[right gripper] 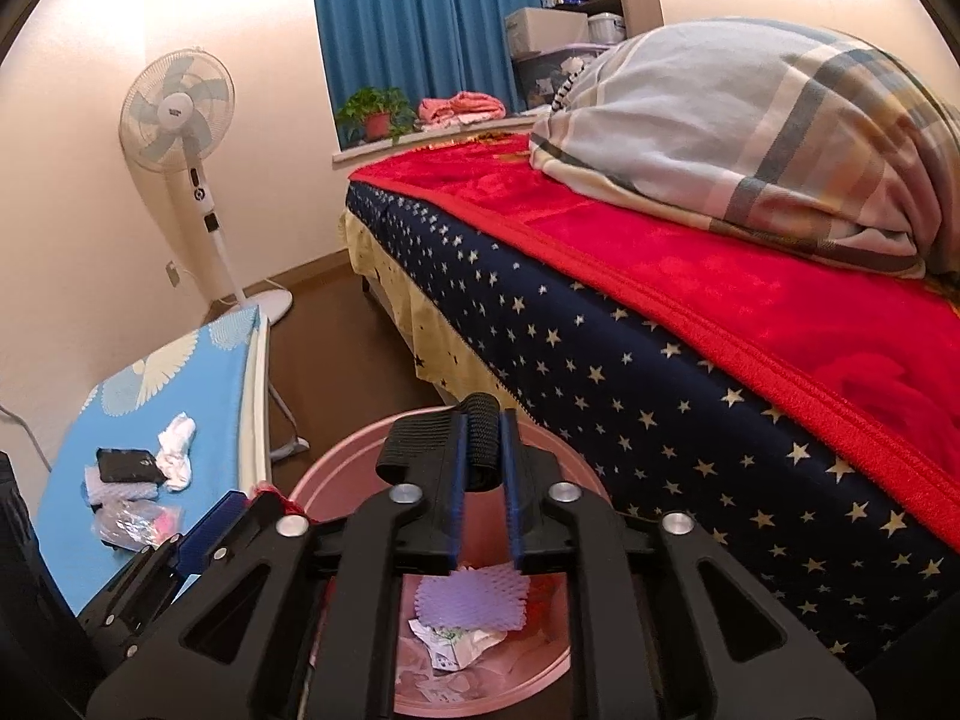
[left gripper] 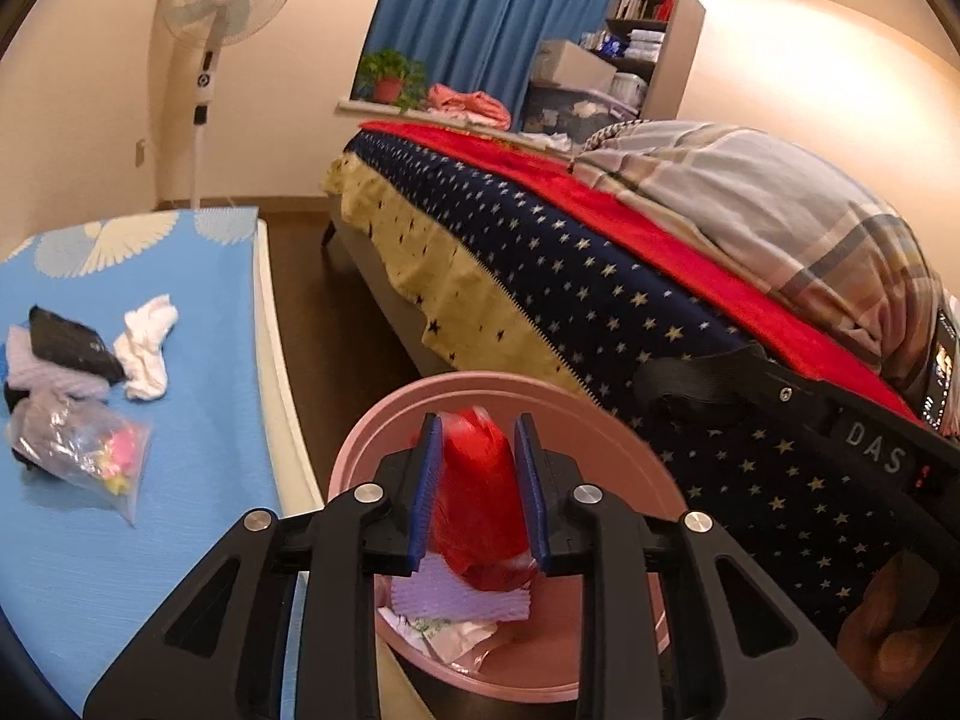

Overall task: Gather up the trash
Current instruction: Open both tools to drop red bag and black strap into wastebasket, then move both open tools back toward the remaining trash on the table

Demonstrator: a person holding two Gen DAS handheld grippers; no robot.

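Glossy, seemingly plastic red wrapper [left gripper: 480, 504]; smooth pink plastic bin [left gripper: 606, 438]; ribbed black strap [right gripper: 483, 438].

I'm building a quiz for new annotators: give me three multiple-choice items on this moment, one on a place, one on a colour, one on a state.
1. Where is the pink bin?
A. on the bed
B. on the floor between bed and blue table
C. on the windowsill

2. What colour is the bag in the left claw?
A. red
B. green
C. white

3. How is the right claw?
A. wide open, empty
B. out of view
C. shut on a black ribbed item

Answers:
1 B, the bed and blue table flank it.
2 A, the red bag fills the jaws.
3 C, the black ribbed item sits between its pads.
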